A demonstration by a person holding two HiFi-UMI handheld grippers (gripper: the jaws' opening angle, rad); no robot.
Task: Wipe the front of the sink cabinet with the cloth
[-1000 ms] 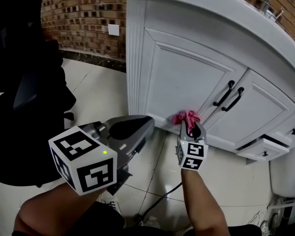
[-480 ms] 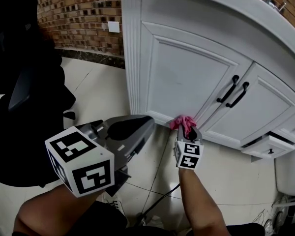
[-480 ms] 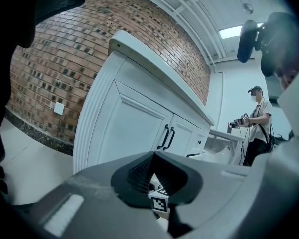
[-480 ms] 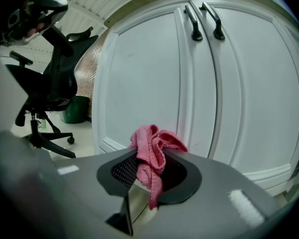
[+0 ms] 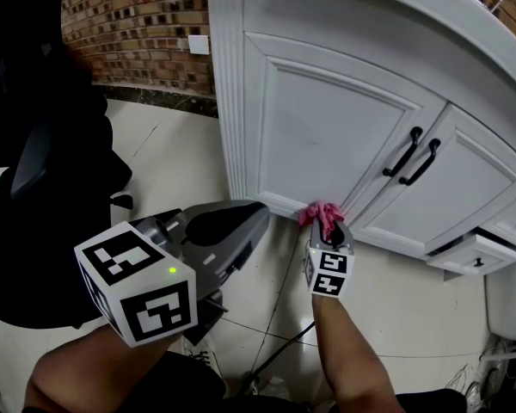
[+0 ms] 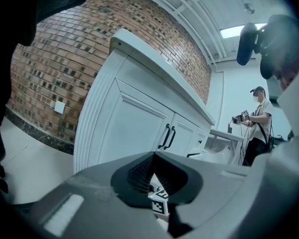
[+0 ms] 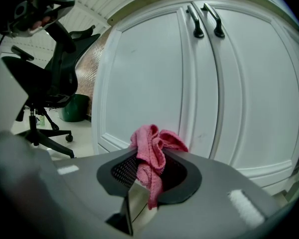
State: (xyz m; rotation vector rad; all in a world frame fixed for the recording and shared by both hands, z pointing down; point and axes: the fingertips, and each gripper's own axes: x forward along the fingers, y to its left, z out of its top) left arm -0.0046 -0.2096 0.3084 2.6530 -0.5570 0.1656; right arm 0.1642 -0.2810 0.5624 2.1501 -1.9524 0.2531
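Pink cloth (image 7: 152,148) is sitting clamped between the closed jaws of the right gripper (image 7: 148,180). Its bunched free end is pressing against the lower edge of the white sink cabinet (image 5: 232,101), under the left door (image 5: 327,127) and near the seam where the two doors are meeting. The black door handles (image 5: 402,151) are lying well above and to the right of the cloth. The left gripper (image 5: 241,218) is hovering low over the tiled floor (image 5: 172,153), apart from the cabinet, with its jaws resting together and gripping nothing. A black office chair (image 5: 43,144) is standing at the left, before a brick wall (image 5: 129,24).
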